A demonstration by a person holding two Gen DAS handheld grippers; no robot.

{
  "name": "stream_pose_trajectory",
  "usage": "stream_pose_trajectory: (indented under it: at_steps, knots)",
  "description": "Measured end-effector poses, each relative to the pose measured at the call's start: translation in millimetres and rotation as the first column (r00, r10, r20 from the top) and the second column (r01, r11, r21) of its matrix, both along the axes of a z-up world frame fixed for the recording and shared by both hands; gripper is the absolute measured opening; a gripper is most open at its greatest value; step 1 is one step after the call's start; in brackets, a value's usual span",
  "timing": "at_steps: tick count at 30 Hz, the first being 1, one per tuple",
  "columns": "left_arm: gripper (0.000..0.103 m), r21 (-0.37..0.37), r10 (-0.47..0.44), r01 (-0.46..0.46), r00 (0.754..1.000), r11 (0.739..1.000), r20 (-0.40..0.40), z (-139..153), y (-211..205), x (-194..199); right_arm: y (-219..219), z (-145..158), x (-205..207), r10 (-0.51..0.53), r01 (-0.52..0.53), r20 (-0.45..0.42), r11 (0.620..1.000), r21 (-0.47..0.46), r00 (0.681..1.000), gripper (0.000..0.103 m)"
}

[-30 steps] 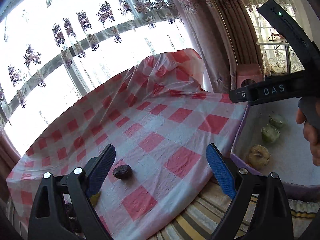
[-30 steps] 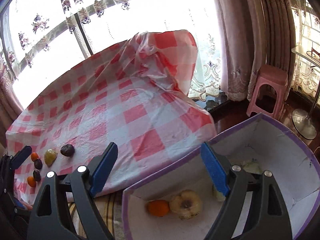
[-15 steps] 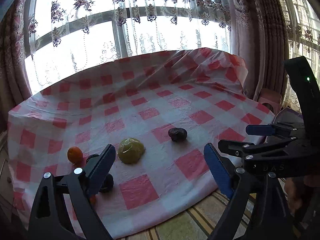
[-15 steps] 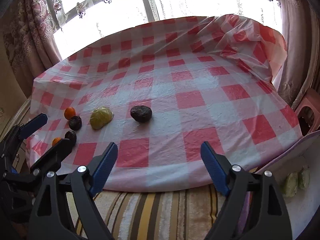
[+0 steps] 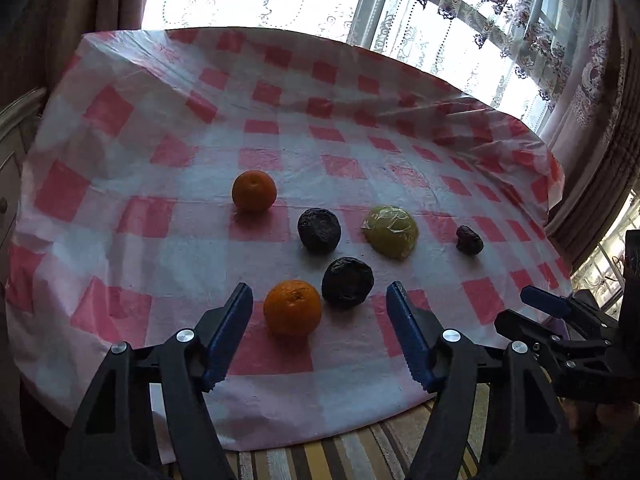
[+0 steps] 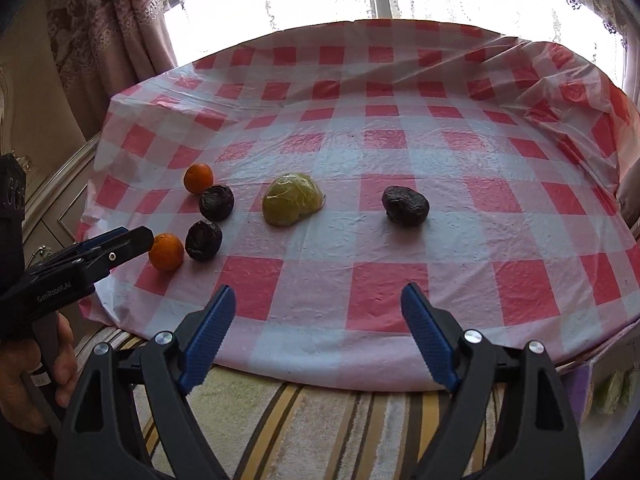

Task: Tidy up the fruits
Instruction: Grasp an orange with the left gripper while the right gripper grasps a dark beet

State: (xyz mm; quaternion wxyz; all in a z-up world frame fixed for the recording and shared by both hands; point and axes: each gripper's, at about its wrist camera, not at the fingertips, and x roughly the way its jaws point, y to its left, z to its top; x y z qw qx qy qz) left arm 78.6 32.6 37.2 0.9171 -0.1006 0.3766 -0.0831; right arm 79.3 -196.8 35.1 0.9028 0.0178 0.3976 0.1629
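Left gripper (image 5: 320,332): jaws spread wide and empty, low over the near edge of the tablecloth (image 5: 160,160), with the nearer orange (image 5: 292,307) lying between its blue pads (image 5: 230,334) but untouched.
Right gripper (image 6: 318,334): jaws wide apart, holding nothing, above the cloth's front edge and the striped rug (image 6: 304,420).
Oranges: the nearer one sat just beside a dark wrinkled fruit (image 5: 347,281); the farther orange (image 5: 254,191) lay near a second dark fruit (image 5: 319,229).
Yellow-green fruit (image 6: 292,199): mid-cloth, apparently wrapped in clear film, though the view was too soft to be sure.
Lone dark fruit (image 6: 405,205): well apart, to the right of the others.
Container: pale green pieces (image 6: 610,390) showed at the right wrist view's lower right edge.
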Motion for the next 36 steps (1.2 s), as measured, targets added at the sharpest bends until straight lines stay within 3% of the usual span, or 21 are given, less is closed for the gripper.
stream_pose_trajectory:
  at_steps: [7, 11, 16, 22, 26, 36]
  knots:
    - [0.054, -0.024, 0.009, -0.011, 0.995, 1.000, -0.097, -20.5, 7.5, 15.2, 35.7, -5.1, 9.4, 0.060, -0.061, -0.024, 0.997, -0.053, 0.998, 0.085]
    - [0.053, 0.000, -0.008, 0.008, 0.995, 1.000, -0.101, -23.3, 2.9, 18.6, 55.6, -8.2, 14.7, 0.091, -0.093, -0.028, 0.991, -0.098, 0.995, 0.085]
    - [0.035, 0.002, -0.013, 0.013, 0.992, 1.000, -0.124, -31.8, 3.0, 24.3, 71.5, -11.5, 21.3, 0.113, -0.117, -0.035, 0.985, -0.124, 0.993, 0.085]
    - [0.034, -0.005, 0.039, -0.040, 0.995, 0.999, -0.096, -28.8, 10.4, 18.7, 84.6, -16.0, 29.3, 0.128, -0.134, -0.046, 0.981, -0.144, 0.991, 0.084]
    - [0.034, -0.022, 0.097, -0.099, 0.992, 0.995, -0.079, -26.1, 20.4, 15.1, 96.7, -16.7, 35.2, 0.142, -0.148, -0.047, 0.975, -0.168, 0.989, 0.077]
    - [0.034, -0.050, 0.144, -0.148, 0.987, 0.988, -0.068, -23.9, 30.9, 11.2, 135.1, -19.0, 49.5, 0.192, -0.201, -0.058, 0.943, -0.264, 0.980, 0.071]
